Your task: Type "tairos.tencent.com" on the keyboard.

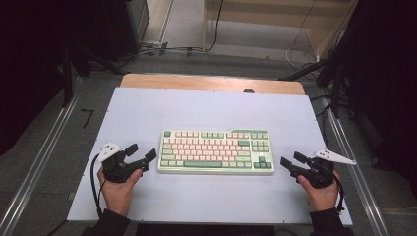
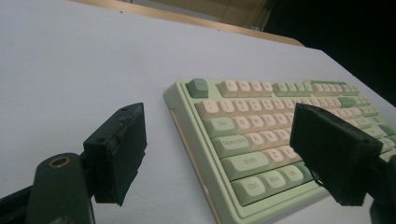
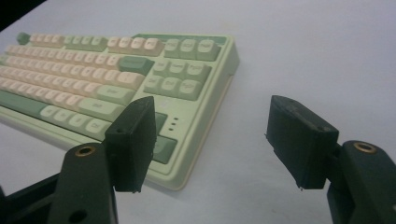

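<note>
A pale green keyboard (image 1: 216, 151) with pink and green keys lies in the middle of the white table mat (image 1: 206, 113). My left gripper (image 1: 141, 152) rests just left of the keyboard, jaws open and empty, pointing toward its left end. In the left gripper view the keyboard (image 2: 261, 140) sits partly between and beyond the left gripper (image 2: 217, 154). My right gripper (image 1: 292, 160) sits just right of the keyboard, jaws open and empty. In the right gripper view the keyboard's right end (image 3: 140, 88) lies ahead of the right gripper (image 3: 210, 144).
The mat covers a wooden table (image 1: 211, 82) whose far edge shows beyond it. Metal rails (image 1: 39, 162) run along both sides. Cables (image 1: 295, 54) lie on the floor behind. Bare mat surrounds the keyboard on all sides.
</note>
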Available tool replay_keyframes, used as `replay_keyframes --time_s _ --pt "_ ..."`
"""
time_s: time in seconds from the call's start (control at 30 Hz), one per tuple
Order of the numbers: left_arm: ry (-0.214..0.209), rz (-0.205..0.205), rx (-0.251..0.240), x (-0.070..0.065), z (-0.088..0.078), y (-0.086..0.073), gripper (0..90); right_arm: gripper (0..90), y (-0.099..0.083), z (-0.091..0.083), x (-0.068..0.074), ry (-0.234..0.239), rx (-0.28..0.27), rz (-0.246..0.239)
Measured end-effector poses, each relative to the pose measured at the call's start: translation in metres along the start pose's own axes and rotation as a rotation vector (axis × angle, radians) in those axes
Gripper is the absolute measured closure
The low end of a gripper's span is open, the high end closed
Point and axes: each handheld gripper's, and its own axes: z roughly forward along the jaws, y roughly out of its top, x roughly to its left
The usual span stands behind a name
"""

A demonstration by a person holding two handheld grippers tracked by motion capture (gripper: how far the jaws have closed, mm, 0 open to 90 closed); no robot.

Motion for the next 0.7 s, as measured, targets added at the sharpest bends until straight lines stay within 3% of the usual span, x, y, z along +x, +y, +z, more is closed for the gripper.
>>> replay_keyframes --time_s 0.07,0.2,0.57,0.7 --pt "-0.008 0.004 0.007 -0.003 0.003 0.0 19.6 30.5 0.001 0.002 0.003 0.035 -0.001 0.014" --pt "-0.011 0.008 0.012 -0.004 0.005 0.0 19.5 30.1 0.004 0.008 0.012 0.065 0.004 -0.017" --pt "0.003 0.036 0.012 -0.01 0.008 0.003 22.8 30.7 0.013 0.019 0.03 0.081 0.007 -0.086" --pt "-0.022 0.045 0.014 -0.012 0.011 0.004 25.6 30.6 0.017 0.028 0.039 0.093 0.014 -0.109"
